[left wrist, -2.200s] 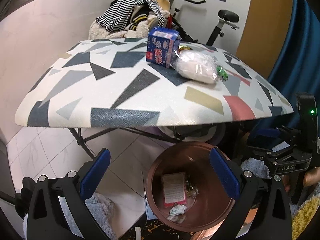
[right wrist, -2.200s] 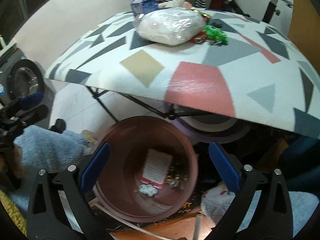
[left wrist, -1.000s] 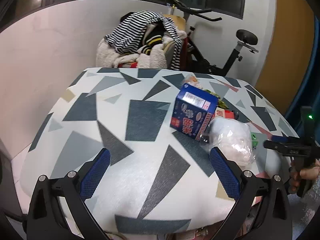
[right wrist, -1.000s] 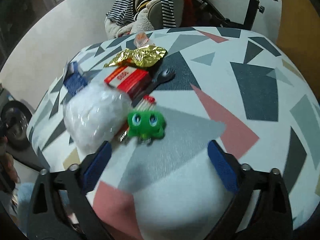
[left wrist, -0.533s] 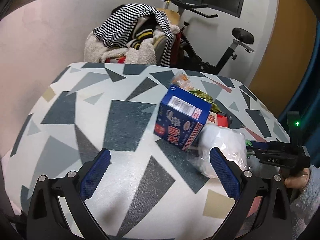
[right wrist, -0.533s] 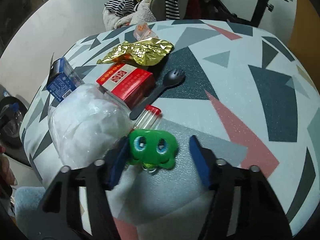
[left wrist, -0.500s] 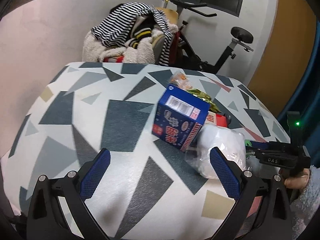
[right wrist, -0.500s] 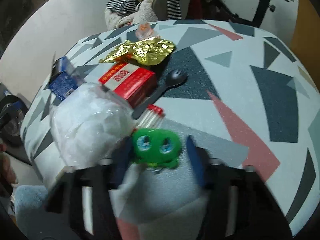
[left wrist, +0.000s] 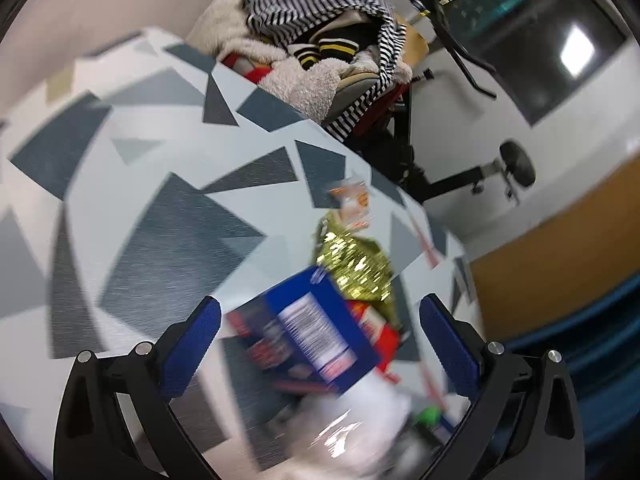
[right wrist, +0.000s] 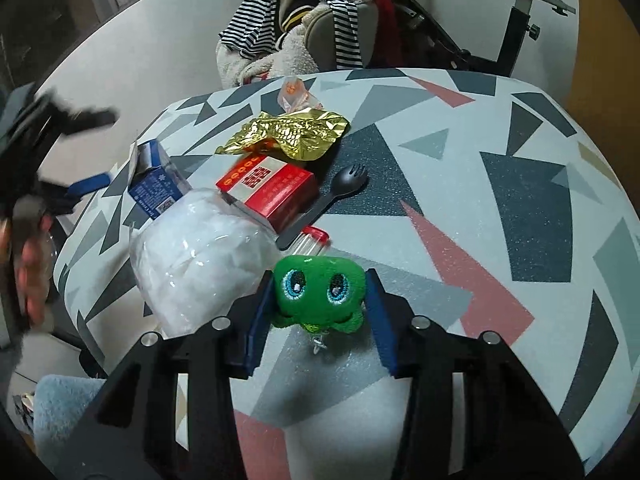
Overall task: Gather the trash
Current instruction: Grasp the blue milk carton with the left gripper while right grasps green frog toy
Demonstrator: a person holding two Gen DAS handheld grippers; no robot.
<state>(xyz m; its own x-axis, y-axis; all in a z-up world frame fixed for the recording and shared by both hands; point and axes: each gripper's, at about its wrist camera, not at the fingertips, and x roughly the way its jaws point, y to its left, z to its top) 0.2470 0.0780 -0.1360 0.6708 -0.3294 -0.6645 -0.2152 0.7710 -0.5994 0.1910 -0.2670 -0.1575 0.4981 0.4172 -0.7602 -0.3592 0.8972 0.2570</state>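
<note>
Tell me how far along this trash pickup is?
No bin shows now, so nothing can be called done. In hand: the right gripper has just been closing on the green plush toy, its pads against both sides. The left gripper is open around the blue carton. Still on the table: gold wrapper, red box, black spork, white bag.

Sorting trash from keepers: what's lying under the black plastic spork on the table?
The spork lies with its handle across a clear tube with a red cap. Its head rests on the patterned tabletop. The tube's near end is hidden behind the green plush toy.
</note>
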